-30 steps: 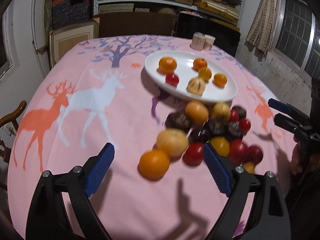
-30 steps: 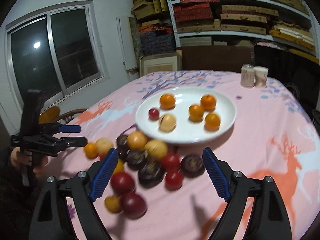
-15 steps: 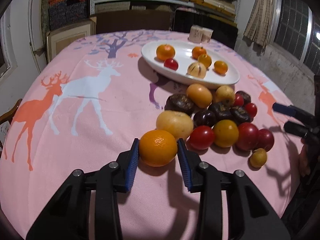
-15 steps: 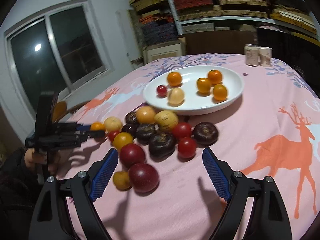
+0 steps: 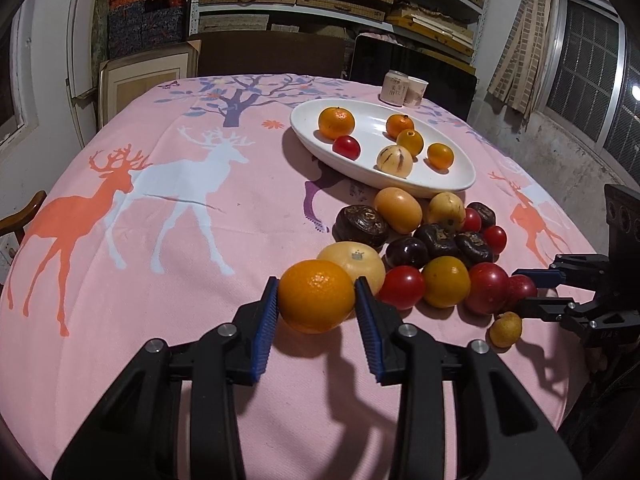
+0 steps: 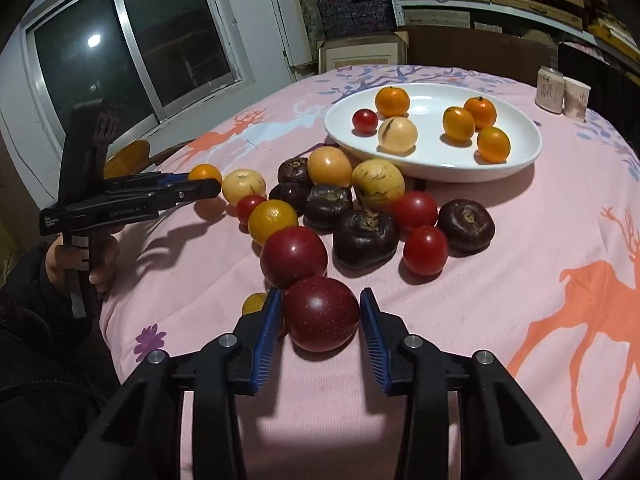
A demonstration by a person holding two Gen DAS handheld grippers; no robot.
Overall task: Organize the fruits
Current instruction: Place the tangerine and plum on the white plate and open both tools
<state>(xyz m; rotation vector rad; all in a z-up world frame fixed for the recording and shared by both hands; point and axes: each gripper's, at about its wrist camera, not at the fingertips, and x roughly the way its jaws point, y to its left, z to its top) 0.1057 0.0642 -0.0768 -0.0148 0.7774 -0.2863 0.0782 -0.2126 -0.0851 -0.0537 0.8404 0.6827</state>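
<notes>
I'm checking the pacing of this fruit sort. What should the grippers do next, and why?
Probably lift both fruits and carry them toward the white dish. The left gripper is shut on an orange, and the right gripper, its jaws just closed in, clasps a dark red plum. Both still sit on the cloth.

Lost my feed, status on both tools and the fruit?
Left tool shut on orange. Right tool just closed on dark red plum. White plate ahead; loose fruit pile between.
</notes>
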